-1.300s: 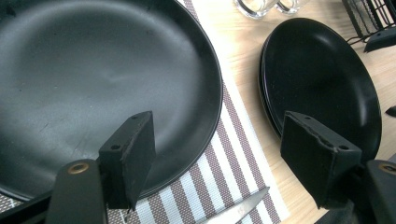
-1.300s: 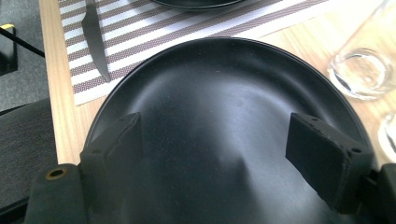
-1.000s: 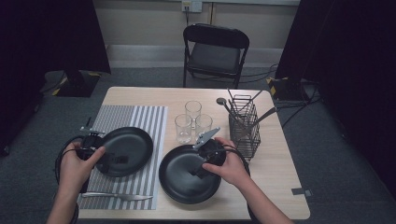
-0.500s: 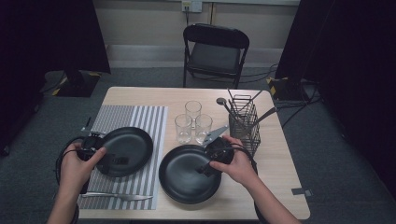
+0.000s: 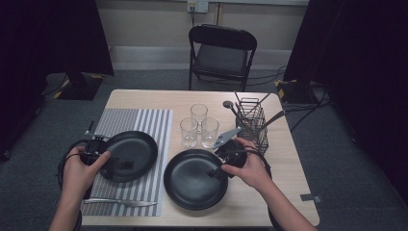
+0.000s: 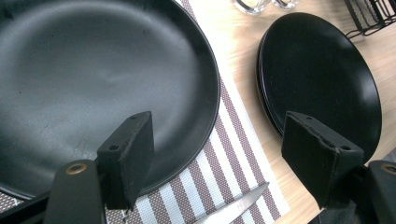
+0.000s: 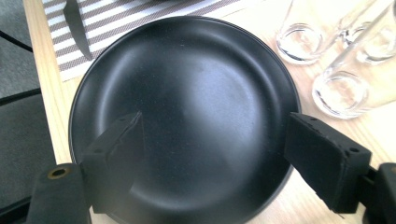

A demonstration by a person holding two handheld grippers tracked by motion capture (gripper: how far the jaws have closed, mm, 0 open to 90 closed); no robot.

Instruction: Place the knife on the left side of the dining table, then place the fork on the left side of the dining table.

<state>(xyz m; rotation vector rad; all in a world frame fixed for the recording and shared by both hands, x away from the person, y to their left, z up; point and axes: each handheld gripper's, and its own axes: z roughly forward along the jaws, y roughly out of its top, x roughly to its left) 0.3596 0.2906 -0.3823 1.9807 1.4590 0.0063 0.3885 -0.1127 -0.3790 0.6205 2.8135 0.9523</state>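
The left gripper (image 5: 126,165) is held wide open over the empty black plate (image 5: 130,154) on the striped placemat (image 5: 149,125). The right gripper (image 5: 211,173) is spread wide above the plate stack (image 5: 192,183) on the table (image 5: 284,192), seemingly two plates. Utensils are held in the wire caddy (image 5: 252,126).

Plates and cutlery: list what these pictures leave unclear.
- Left gripper view: the plate on the placemat is cut off by the frame's top and left edges.
- Left gripper view: the knife shows just its tip, cut by the bottom edge.
- High view: utensils in the wire caddy are too small to identify.
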